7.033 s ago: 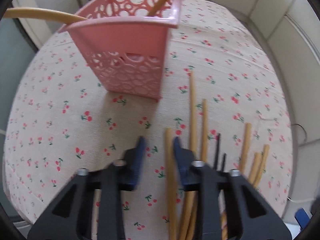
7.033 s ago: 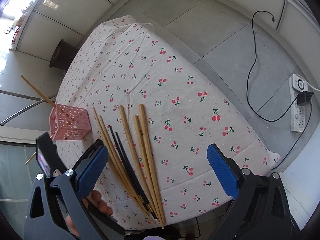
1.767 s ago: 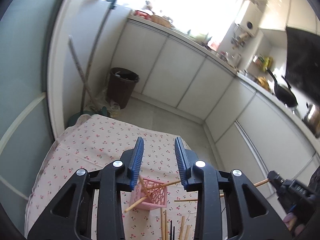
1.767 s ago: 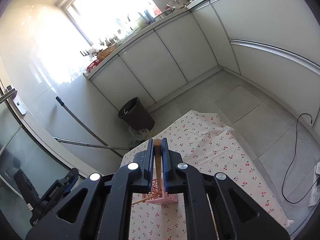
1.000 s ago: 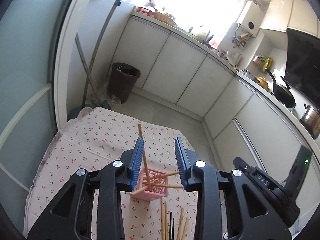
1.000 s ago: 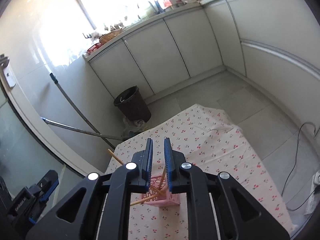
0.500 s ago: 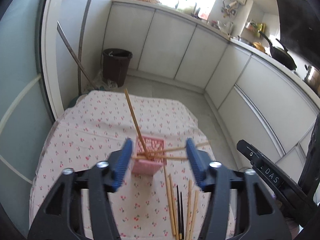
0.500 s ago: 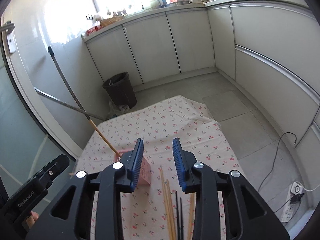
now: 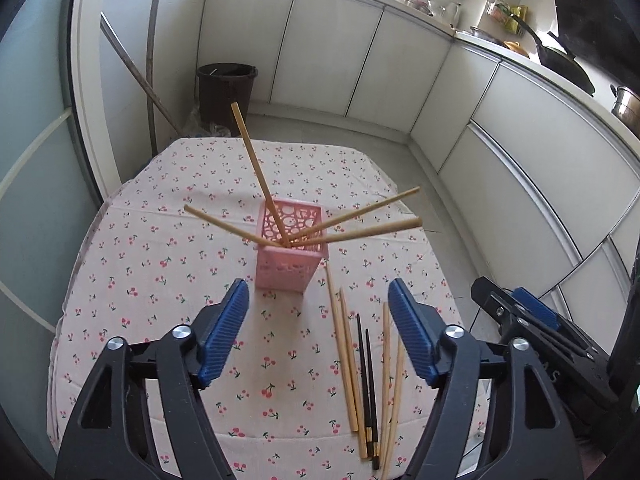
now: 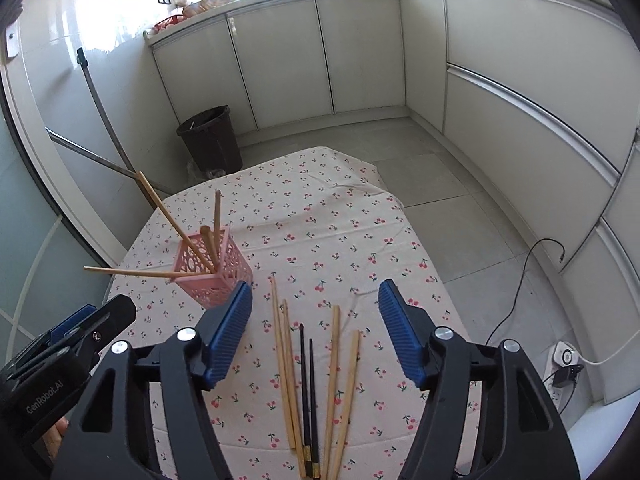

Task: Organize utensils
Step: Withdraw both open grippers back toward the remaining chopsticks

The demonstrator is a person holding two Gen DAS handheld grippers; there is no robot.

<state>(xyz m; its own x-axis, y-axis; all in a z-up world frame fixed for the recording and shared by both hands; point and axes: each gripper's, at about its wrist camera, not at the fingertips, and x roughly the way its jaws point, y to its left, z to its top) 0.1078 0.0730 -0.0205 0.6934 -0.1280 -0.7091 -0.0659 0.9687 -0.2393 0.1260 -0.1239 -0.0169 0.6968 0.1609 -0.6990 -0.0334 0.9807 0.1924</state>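
A pink perforated holder point(image 9: 289, 264) point(image 10: 212, 274) stands on the cherry-print tablecloth point(image 9: 160, 264) point(image 10: 320, 232). Several wooden chopsticks point(image 9: 256, 172) point(image 10: 168, 216) lean out of it. More wooden chopsticks point(image 9: 344, 344) point(image 10: 285, 356) and a black pair point(image 9: 367, 364) point(image 10: 307, 376) lie on the cloth in front of it. My left gripper point(image 9: 320, 332) is open and empty, held above the table short of the holder. My right gripper point(image 10: 316, 330) is open and empty above the loose chopsticks.
White kitchen cabinets point(image 9: 328, 44) line the back and right. A dark bin point(image 9: 226, 88) point(image 10: 210, 140) and a leaning mop handle point(image 10: 104, 108) stand behind the table. A power strip with cable point(image 10: 566, 360) lies on the floor at right.
Both grippers have opened wide and dropped closer to the table. The right gripper let a chopstick go into the holder earlier; it is now empty.
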